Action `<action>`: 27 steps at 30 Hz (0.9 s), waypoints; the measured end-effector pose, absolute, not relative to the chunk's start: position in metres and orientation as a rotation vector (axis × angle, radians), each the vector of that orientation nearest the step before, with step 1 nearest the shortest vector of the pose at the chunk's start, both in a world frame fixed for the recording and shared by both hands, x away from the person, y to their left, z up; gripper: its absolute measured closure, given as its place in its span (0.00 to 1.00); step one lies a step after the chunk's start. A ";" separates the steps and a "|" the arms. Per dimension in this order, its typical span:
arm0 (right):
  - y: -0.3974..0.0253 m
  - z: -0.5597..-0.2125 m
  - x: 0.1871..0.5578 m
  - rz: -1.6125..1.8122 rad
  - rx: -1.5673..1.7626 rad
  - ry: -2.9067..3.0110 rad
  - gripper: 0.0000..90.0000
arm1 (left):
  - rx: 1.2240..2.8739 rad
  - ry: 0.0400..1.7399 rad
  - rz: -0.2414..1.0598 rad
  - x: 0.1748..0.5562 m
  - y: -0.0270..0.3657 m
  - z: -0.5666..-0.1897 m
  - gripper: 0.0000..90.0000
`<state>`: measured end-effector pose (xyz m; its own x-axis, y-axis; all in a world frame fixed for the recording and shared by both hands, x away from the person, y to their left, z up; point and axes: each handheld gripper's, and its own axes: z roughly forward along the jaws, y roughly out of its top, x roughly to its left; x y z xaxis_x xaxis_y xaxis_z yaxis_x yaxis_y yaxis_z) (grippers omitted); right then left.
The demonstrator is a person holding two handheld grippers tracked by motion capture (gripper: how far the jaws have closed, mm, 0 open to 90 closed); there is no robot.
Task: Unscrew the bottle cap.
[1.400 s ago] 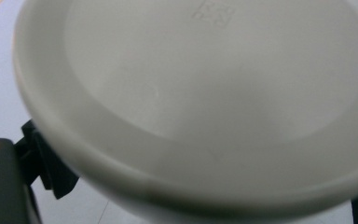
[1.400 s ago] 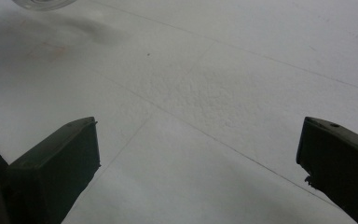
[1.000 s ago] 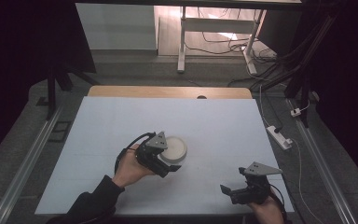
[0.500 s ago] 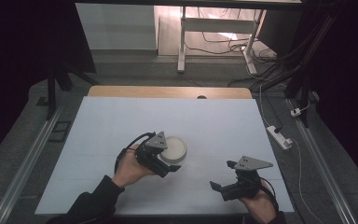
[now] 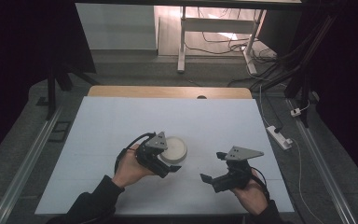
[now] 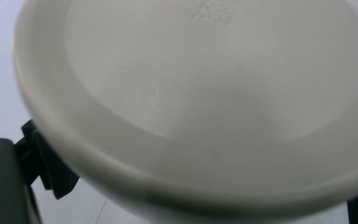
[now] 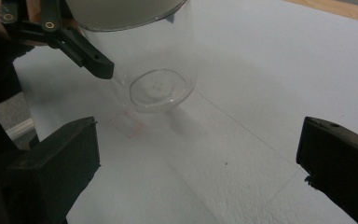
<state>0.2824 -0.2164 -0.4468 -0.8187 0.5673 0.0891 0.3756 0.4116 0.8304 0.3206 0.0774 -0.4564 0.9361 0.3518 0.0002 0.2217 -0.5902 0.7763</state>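
The right gripper [image 5: 213,173] sits nearest the person, its jaws spread wide and empty, pointed toward the jar [image 7: 156,70] just ahead of it — likely lined up to take the clear body while the other hand steadies it. Beyond it, the left gripper [image 5: 173,164] is clamped on the jar just under its white lid [image 5: 173,148], holding it upright on the table [image 5: 121,121]. From the left gripper's own camera the lid [image 6: 205,93] looms right above the jaws.
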 end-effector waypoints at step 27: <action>-0.166 -0.415 0.299 1.397 0.698 2.487 0.00 | 2.238 0.380 0.193 0.317 0.074 -0.456 0.08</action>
